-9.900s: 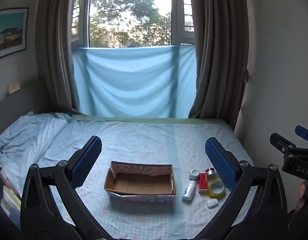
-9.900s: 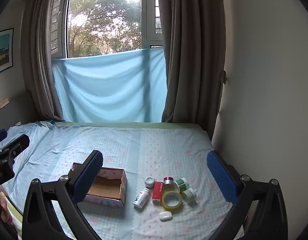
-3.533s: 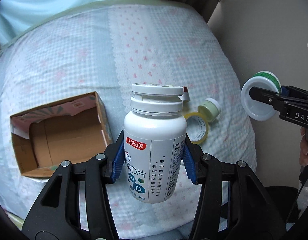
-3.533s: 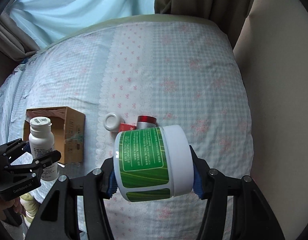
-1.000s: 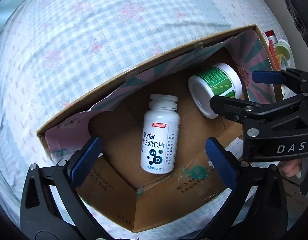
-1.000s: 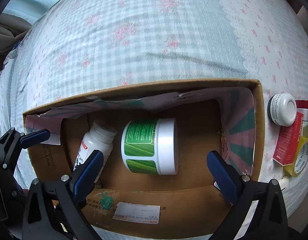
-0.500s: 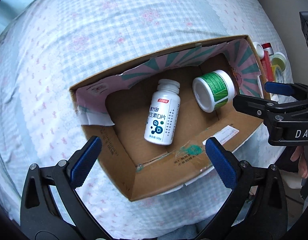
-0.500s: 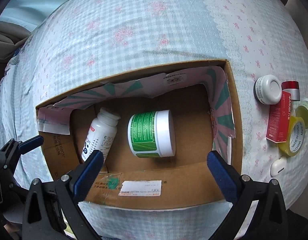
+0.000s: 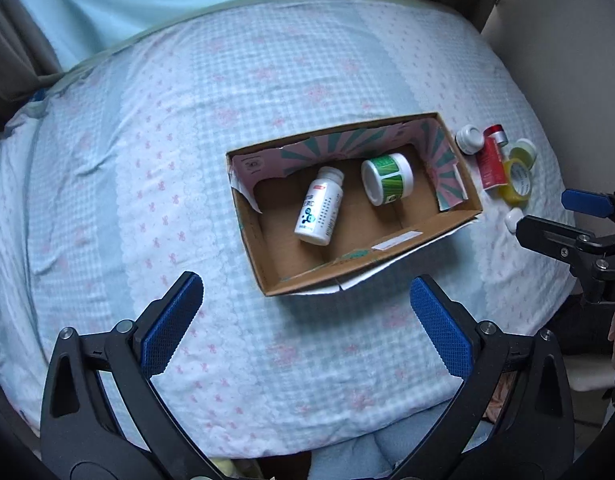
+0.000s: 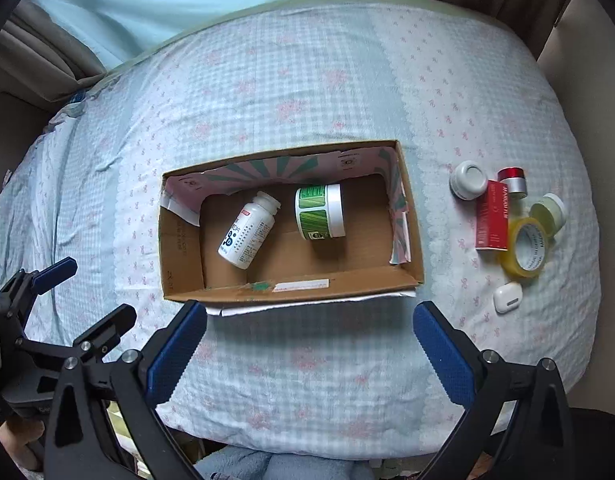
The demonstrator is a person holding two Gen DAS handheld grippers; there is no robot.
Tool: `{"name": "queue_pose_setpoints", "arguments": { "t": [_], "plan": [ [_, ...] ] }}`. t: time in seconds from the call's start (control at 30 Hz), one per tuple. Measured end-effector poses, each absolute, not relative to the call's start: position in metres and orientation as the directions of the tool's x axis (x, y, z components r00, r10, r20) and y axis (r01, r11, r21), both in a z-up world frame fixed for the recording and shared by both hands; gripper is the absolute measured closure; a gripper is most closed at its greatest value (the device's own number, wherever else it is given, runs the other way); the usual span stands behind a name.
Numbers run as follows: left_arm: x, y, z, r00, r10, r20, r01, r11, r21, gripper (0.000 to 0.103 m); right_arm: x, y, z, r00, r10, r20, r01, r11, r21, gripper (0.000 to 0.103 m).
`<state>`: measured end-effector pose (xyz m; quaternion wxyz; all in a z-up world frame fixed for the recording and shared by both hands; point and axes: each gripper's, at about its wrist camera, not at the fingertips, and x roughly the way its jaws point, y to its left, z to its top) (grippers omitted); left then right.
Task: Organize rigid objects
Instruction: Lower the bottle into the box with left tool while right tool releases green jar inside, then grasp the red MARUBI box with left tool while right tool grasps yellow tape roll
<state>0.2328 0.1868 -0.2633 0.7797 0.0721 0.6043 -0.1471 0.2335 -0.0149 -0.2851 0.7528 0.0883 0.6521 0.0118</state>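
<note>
- The cardboard box (image 10: 291, 280) is sitting in the middle of the frame on the checked bed cover (image 10: 307, 100).
- A white pill bottle (image 10: 248, 230) and a green-label jar (image 10: 319, 211) are lying on their sides inside the box, near each other but not touching.
- The left gripper (image 9: 303, 320) is hanging over the bed at the bottom of its frame, with its blue pads wide apart and nothing between them.
- The right gripper (image 10: 307, 338) is also hanging wide apart and holding nothing, just below the box.
- More things are waiting at the right of the frame: a white round jar (image 10: 468, 180), a red-capped item (image 10: 513, 179), a red box (image 10: 493, 216), a pale green jar (image 10: 549, 212), a yellow tape roll (image 10: 527, 248) and a small white case (image 10: 507, 297).
- These things are sitting close together, some touching.
- I think the next step is picking one from that pile.
- The white case and the white round jar are looking easiest, since they are lying at the edges of the pile.
- Coming straight down with the pads on both sides should be keeping the neighbours from getting knocked.
</note>
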Motion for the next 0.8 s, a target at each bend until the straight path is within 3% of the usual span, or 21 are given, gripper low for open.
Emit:
{"name": "queue_pose_setpoints", "arguments": {
  "t": [0.33, 0.53, 0.8],
  "plan": [
    [0.169, 0.143, -0.200, 0.375, -0.205, -0.904, 0.290, 0.952, -0.096, 0.000, 0.137, -0.076, -0.228, 0.262, 0.001, -0.965, 0.088, 0.996, 0.025, 0.000],
    [0.149, 0.080, -0.192, 0.401, -0.203, -0.893, 0.251, 0.962, -0.106, 0.000, 0.096, -0.154, -0.223, 0.333, 0.007, -0.943, 0.145, 0.988, 0.059, 0.000],
    [0.148, -0.029, -0.210, 0.375, -0.189, -0.908, 0.199, 0.973, -0.120, 0.000, 0.077, -0.245, -0.232, 0.420, 0.027, -0.907, 0.028, 0.999, 0.043, 0.000]
  ]
}}
